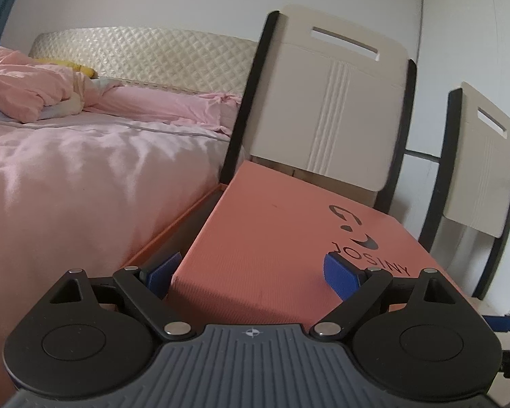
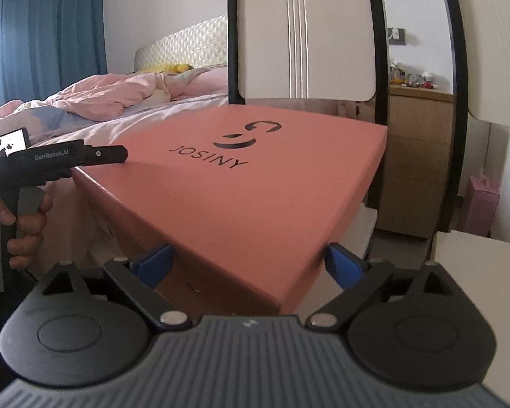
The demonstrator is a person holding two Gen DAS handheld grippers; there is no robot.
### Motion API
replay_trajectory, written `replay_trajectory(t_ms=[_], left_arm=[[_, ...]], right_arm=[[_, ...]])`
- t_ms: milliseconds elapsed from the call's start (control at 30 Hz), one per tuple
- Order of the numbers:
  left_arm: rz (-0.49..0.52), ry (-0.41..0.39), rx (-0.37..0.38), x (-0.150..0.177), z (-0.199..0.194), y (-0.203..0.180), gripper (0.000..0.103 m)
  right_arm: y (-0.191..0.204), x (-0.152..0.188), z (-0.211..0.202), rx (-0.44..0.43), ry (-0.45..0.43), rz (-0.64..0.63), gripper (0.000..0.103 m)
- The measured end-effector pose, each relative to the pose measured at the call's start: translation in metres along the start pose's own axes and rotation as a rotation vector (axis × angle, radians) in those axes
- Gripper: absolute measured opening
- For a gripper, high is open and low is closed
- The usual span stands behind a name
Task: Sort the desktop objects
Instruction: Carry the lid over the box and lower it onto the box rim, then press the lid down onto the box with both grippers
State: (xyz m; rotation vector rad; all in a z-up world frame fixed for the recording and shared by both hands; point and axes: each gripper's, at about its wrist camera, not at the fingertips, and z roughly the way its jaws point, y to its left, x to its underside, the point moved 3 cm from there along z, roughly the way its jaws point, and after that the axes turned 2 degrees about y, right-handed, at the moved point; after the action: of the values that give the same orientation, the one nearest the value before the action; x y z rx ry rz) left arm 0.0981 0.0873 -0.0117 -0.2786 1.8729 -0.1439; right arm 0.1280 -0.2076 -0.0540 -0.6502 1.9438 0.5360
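Observation:
A salmon-pink box lid (image 1: 272, 238) printed "JOSINY" fills both views; it also shows in the right wrist view (image 2: 255, 183). My left gripper (image 1: 251, 272) is shut on one corner of the lid, blue pads on either side. My right gripper (image 2: 248, 265) is shut on another corner, one blue pad under the rim and one at the edge. The lid is tilted above the orange box base (image 1: 173, 231), whose rim shows at the left. The left gripper's body (image 2: 51, 159) and the hand holding it show at the left of the right wrist view.
A bed with pink bedding (image 1: 85, 156) lies to the left. Two cream chair backs with black frames (image 1: 329, 108) (image 1: 479, 163) stand behind the box. A wooden cabinet (image 2: 418, 156) stands at the right, and a white table edge (image 2: 476, 255) lies nearby.

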Motion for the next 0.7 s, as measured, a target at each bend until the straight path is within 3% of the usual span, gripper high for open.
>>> replay_trajectory(t_ms=[300, 700], left_arm=[[-0.037, -0.032, -0.123, -0.008, 0.004, 0.019, 0.092], [0.071, -0.001, -0.154, -0.009, 0.014, 0.012, 0.093]], right_arm=[[0.016, -0.003, 0.013, -0.023, -0.028, -0.031, 0.091], [0.015, -0.010, 0.025, -0.023, -0.043, -0.002, 0.092]])
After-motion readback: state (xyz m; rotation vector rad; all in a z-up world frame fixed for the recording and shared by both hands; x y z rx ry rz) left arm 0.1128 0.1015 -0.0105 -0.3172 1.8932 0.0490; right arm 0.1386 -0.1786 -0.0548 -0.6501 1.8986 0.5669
